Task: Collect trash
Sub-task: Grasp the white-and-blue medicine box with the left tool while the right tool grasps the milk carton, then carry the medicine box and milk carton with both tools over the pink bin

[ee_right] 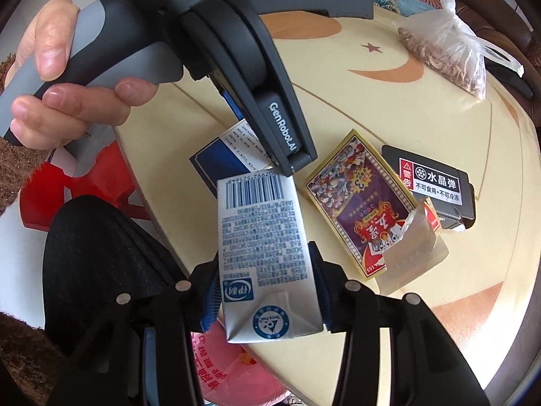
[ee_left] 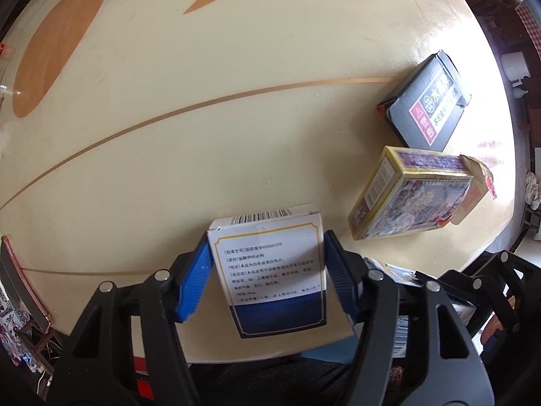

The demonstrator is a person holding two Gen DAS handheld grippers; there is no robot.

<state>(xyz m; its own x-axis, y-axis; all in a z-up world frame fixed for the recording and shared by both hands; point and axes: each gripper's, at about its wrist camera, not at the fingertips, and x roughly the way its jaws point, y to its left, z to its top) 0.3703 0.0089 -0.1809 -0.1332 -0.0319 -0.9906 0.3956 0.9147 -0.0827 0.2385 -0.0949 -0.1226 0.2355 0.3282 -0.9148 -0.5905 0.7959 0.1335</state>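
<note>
My left gripper (ee_left: 267, 270) is shut on a white and blue medicine box (ee_left: 274, 277), held just above the near edge of the cream table (ee_left: 203, 135). In the right wrist view the same box (ee_right: 223, 155) shows under the left gripper's body (ee_right: 257, 77). My right gripper (ee_right: 267, 280) is shut on a white milk carton (ee_right: 263, 253) with a barcode, held over the table edge. A gold playing-card box (ee_left: 412, 196) (ee_right: 361, 203) with a torn flap and a black box (ee_left: 429, 101) (ee_right: 432, 182) lie on the table.
A pink plastic bag (ee_right: 216, 368) hangs below the table edge under the carton. A clear bag of nuts (ee_right: 453, 57) lies at the far side of the table. A red stool (ee_right: 88, 186) stands on the floor at left. A person's knee (ee_right: 101, 264) is close by.
</note>
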